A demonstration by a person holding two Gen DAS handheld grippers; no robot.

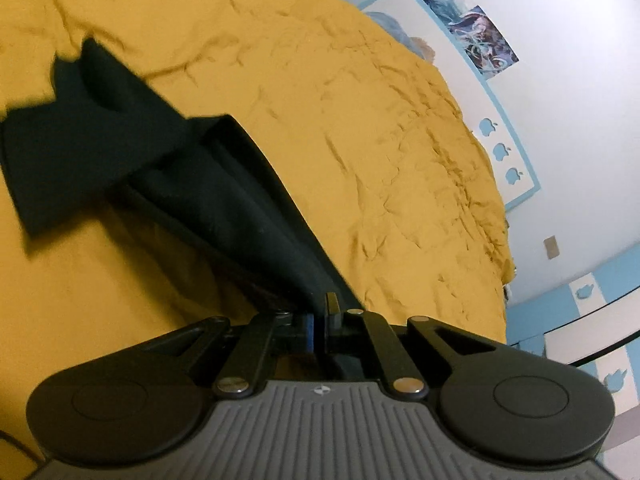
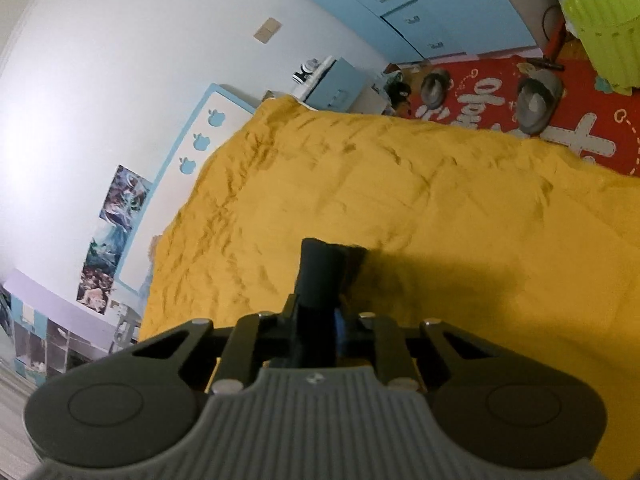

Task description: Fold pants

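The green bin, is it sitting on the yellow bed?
No, the green bin stands on the floor by the red mat, beyond the yellow bed.

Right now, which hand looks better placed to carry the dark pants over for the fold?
Probably the left. The left gripper is shut on the pants, with the long stretch trailing across the yellow bedspread. The right gripper pinches only a short bunched end.
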